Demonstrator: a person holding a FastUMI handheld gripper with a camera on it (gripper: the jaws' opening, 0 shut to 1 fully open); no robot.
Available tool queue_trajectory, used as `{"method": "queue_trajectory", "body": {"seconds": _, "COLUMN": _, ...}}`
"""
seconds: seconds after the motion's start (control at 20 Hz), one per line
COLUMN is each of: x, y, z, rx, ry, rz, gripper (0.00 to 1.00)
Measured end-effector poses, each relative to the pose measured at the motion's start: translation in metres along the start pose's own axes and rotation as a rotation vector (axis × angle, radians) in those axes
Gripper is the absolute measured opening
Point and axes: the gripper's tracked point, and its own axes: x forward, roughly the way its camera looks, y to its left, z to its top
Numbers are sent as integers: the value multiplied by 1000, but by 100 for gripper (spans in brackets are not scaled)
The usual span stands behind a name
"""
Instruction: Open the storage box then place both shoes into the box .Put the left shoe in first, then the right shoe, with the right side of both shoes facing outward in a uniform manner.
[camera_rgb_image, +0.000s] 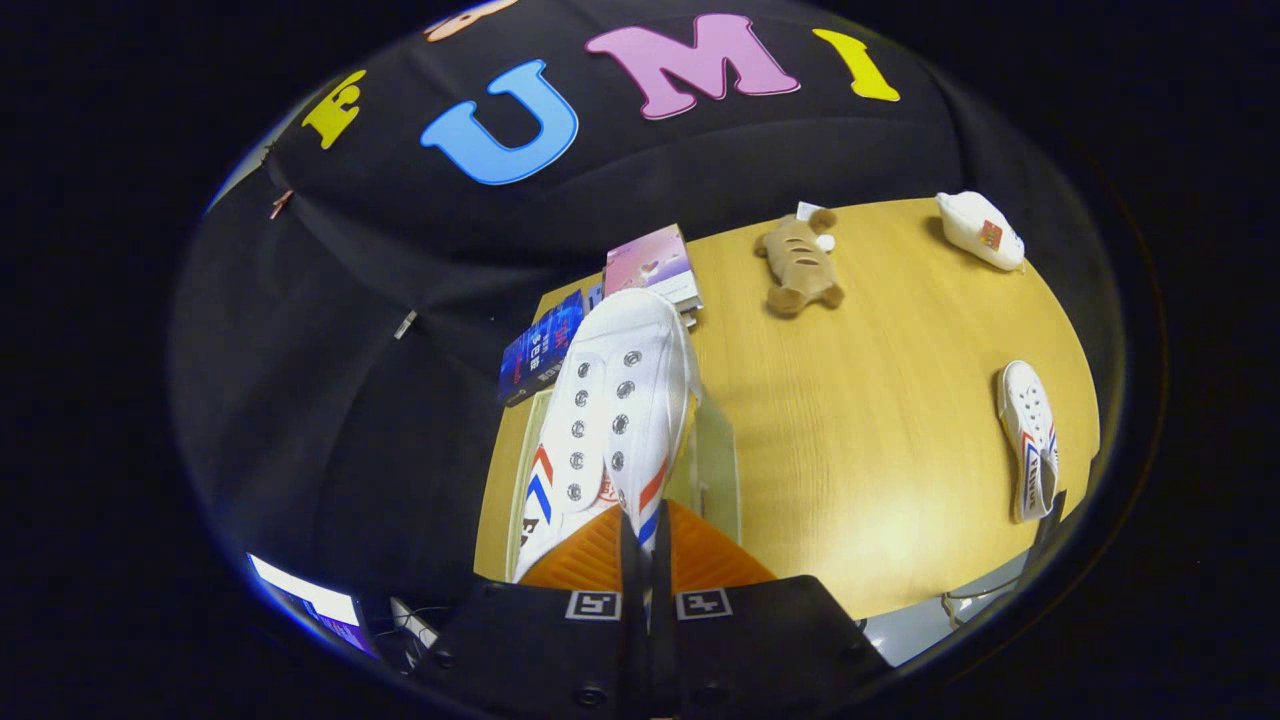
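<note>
1. Between the orange fingers (590, 555) of our gripper (645, 560), jaws nearly closed, we pinch the white shoe (610, 410) by its heel; it hangs toe-forward over the clear storage box (715, 470).
2. We judge this the first shoe going in; next we lower it, right side outward.
3. Right of the box lies the second shoe (1028, 435); beyond the box, books (655, 262), a plush toy (797, 265); nothing blocks.

The white shoe (610, 410) held in the gripper (645, 545) is hiding most of the clear storage box (715, 465) beneath it, leaving just an edge showing. Beyond the shoe's toe, two books (650, 262) are lying partly covered. The shoe's heel is perhaps sitting behind the orange fingers (585, 560).
</note>
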Motion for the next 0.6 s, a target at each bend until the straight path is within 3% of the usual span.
{"method": "queue_trajectory", "body": {"seconds": 0.6, "x": 97, "y": 33, "z": -70, "rx": -52, "ry": 182, "rz": -28, "gripper": 5}}
